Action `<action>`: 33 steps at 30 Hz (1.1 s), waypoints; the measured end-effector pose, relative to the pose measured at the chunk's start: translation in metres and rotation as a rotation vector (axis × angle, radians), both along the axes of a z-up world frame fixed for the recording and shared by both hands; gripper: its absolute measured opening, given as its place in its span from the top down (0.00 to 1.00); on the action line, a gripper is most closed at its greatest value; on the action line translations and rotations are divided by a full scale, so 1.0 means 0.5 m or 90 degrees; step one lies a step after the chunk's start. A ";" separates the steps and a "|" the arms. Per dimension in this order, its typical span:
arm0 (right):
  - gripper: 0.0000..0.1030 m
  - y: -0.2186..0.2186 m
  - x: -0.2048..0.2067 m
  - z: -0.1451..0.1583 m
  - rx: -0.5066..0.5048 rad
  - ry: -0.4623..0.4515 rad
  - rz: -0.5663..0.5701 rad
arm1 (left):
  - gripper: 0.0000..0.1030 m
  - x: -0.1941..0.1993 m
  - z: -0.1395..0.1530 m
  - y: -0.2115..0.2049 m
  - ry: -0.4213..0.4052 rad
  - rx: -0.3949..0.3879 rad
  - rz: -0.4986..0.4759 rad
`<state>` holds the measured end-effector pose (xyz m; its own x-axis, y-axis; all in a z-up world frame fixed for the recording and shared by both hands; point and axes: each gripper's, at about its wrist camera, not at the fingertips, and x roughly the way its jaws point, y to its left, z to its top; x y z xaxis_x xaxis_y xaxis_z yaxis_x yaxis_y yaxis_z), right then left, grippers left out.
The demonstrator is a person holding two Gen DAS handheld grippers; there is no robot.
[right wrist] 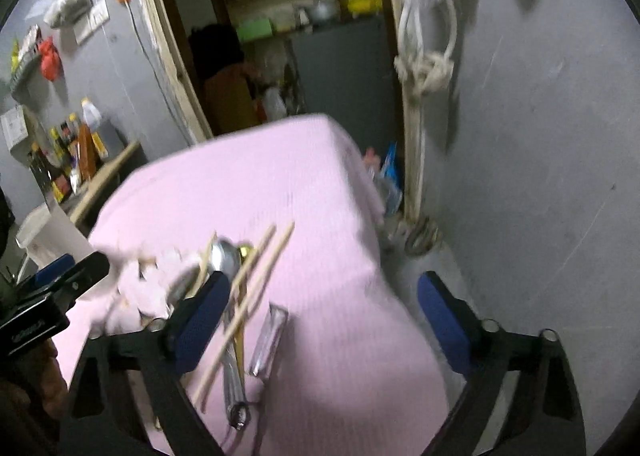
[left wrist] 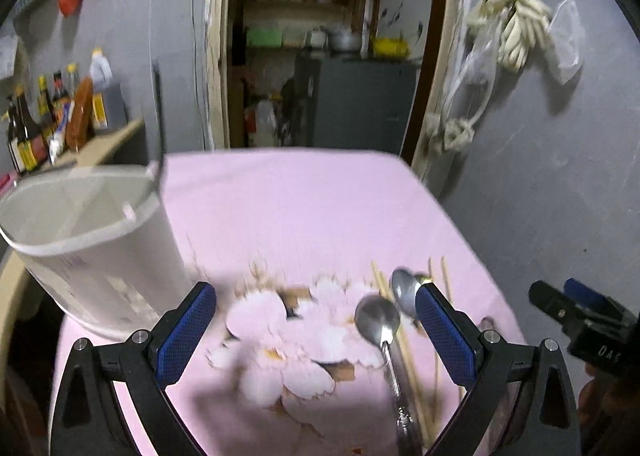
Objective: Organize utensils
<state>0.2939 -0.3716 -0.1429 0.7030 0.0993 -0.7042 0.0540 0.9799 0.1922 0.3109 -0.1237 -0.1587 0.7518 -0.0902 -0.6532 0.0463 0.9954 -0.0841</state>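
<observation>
The spoons (left wrist: 378, 320) lie on the pink cloth (left wrist: 288, 208) of the desk, just inside my left gripper's right finger, bowls pointing away from me and handles running back toward the camera. Thin wooden chopsticks (left wrist: 408, 352) lie alongside and partly under them. My left gripper (left wrist: 316, 320) hangs over the flower print with its jaws wide and nothing between the pads. Off to its left, close by the left finger, stands a white plastic bucket (left wrist: 92, 248), empty as far as I can see.

From my right gripper (right wrist: 324, 316) the same pile sits at the left finger: the spoons (right wrist: 226, 260), the chopsticks (right wrist: 256, 276) crossing over them, and a small shiny flat piece (right wrist: 268, 340) I cannot identify just inside the jaws. The jaws stand wide here too, gripping nothing. The cloth's edge drops away under the right finger. Beyond the desk I see a grey wall, an open doorway and a shelf of sauce bottles (left wrist: 48, 120)
</observation>
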 end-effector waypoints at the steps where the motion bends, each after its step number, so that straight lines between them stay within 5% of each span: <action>1: 0.28 0.005 0.000 -0.016 0.003 0.010 0.008 | 0.03 0.006 -0.018 -0.003 0.017 -0.003 -0.001; 5: 0.50 0.026 0.003 -0.065 0.012 0.044 0.041 | 0.10 0.019 -0.058 -0.014 0.055 -0.016 -0.020; 15: 0.58 0.030 -0.003 -0.083 0.012 0.045 0.055 | 0.53 0.054 -0.119 -0.050 0.141 -0.060 -0.100; 26: 0.63 0.050 0.015 -0.079 -0.018 0.074 0.062 | 0.69 0.073 -0.117 -0.057 0.174 -0.089 -0.131; 33: 0.68 0.057 0.015 -0.070 -0.039 0.092 0.060 | 0.69 0.084 -0.120 -0.060 0.192 -0.100 -0.132</action>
<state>0.3016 -0.3431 -0.1779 0.5834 0.1141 -0.8041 -0.0158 0.9915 0.1292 0.3530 -0.1539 -0.2188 0.4834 -0.3369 -0.8080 0.1949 0.9412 -0.2758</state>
